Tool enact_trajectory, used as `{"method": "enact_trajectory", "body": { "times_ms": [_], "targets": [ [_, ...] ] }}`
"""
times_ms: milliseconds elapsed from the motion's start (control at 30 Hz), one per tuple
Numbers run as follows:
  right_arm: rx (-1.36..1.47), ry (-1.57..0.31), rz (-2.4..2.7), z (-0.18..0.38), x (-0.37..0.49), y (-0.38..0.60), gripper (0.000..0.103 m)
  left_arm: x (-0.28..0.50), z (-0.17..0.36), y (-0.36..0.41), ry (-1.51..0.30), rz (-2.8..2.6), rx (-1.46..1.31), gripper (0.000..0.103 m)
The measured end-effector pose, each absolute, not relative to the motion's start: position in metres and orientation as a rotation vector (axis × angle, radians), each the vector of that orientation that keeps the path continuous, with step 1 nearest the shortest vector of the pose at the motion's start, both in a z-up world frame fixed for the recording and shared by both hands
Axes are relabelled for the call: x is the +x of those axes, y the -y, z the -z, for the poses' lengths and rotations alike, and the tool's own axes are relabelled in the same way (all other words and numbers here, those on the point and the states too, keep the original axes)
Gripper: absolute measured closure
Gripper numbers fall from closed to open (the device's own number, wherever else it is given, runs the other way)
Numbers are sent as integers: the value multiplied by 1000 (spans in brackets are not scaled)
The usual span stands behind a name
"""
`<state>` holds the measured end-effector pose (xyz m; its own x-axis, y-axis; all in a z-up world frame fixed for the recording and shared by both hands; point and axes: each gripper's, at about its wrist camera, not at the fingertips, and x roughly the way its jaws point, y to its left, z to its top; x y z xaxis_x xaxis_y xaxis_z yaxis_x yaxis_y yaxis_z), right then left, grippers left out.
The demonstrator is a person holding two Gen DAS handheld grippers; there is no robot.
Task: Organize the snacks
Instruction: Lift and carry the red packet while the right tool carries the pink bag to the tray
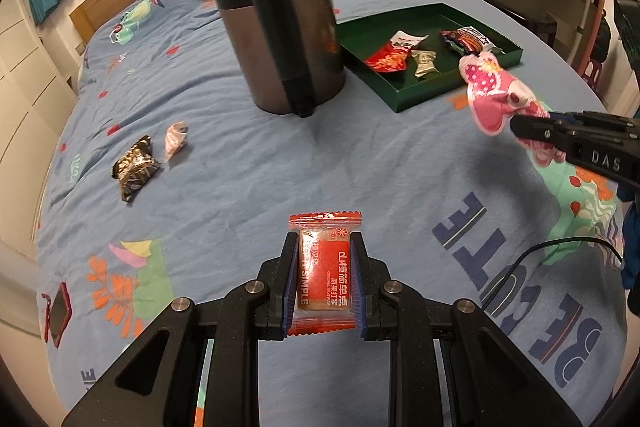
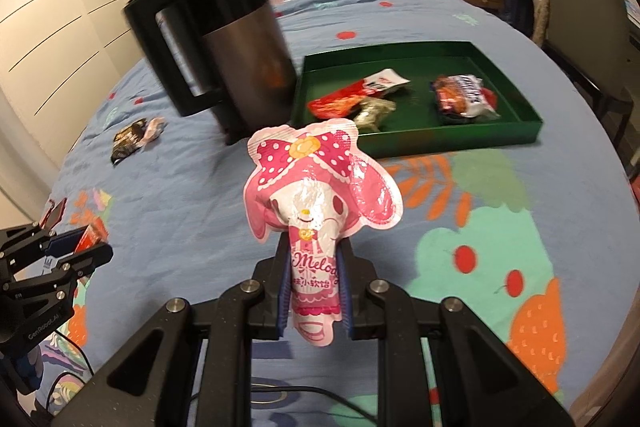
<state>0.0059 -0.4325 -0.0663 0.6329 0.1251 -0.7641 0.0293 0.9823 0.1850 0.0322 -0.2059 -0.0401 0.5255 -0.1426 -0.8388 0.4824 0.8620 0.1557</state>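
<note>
Carrying two gripped snacks toward shallow green cardboard tray [image 2: 516, 137].
Left gripper [image 1: 324, 281] clamping red rectangular foil packet [image 1: 325, 269]; right gripper [image 2: 314, 291] clamping pink character-shaped candy pouch [image 2: 320, 183]; next, releasing both inside tray.

Red snack packet [image 1: 325, 267], between the left fingers [image 1: 289, 267]: glossy clear-and-red plastic film; pink character packet [image 2: 316, 195], between the right fingers [image 2: 285, 291]: shiny, crinkled foil-like film. Kettle [image 1: 280, 19], beyond both sets of fingers: brushed metal body, matt black plastic lid and handle; green tray [image 2: 460, 137] beside it: smooth, faintly glossy. Bed sheet [image 1: 240, 163] beneath the fingers: matt, slightly wrinkled printed cloth.
</note>
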Motion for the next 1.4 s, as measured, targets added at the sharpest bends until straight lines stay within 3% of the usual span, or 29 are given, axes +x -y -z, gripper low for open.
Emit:
{"method": "enact_trajectory", "body": {
  "times_ms": [767, 1400],
  "targets": [
    [226, -800, 96, 52, 7, 513, 103, 40, 52, 262, -970, 467, 428, 83],
    [226, -643, 198, 32, 90, 555, 103, 111, 33, 342, -864, 534, 402, 83]
  ]
}}
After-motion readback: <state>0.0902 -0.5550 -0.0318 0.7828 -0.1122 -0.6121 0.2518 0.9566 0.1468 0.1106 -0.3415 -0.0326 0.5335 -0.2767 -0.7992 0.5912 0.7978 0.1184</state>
